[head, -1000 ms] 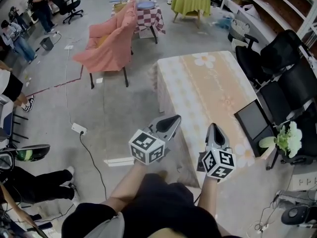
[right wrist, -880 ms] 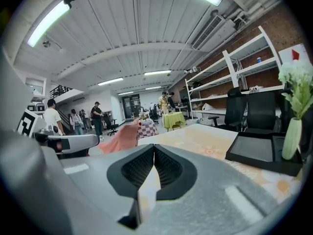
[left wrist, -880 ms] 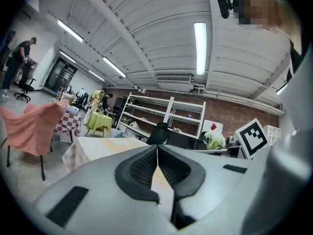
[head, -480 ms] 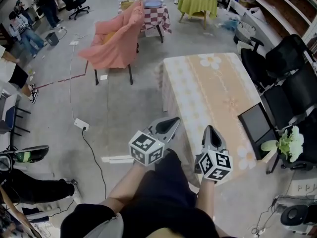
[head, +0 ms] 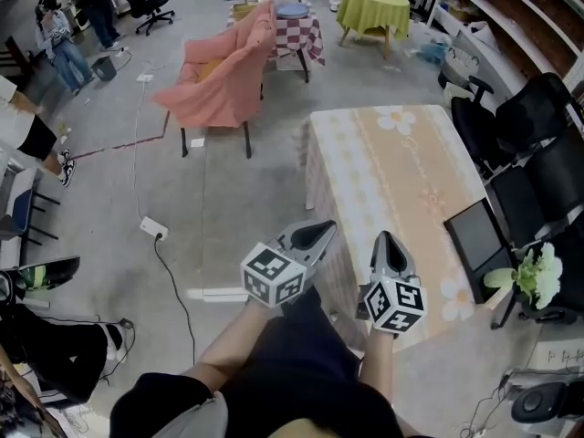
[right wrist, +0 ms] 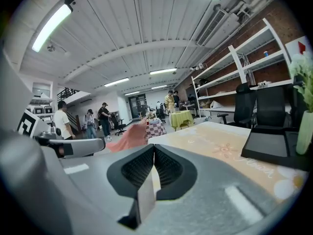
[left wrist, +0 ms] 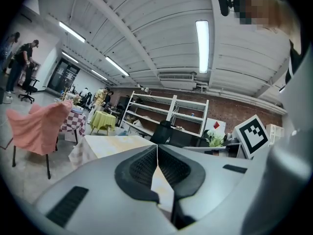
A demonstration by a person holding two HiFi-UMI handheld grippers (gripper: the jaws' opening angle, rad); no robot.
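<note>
I hold both grippers in front of me at the near end of a long table with a peach floral cloth. My left gripper hangs over the floor just off the table's near left corner, its jaws pressed together with nothing between them. My right gripper is over the table's near edge, jaws likewise closed and empty. In the left gripper view the shut gripper points at the table and shelving beyond. In the right gripper view the shut gripper faces along the table.
A black tablet-like stand and a vase of white flowers sit at the table's right near corner. Black office chairs line the right side. A chair draped in pink cloth stands on the floor beyond. A cable and power strip lie left.
The view has shifted slightly forward toward the table; both grippers stay shut and keep their places relative to each other.
</note>
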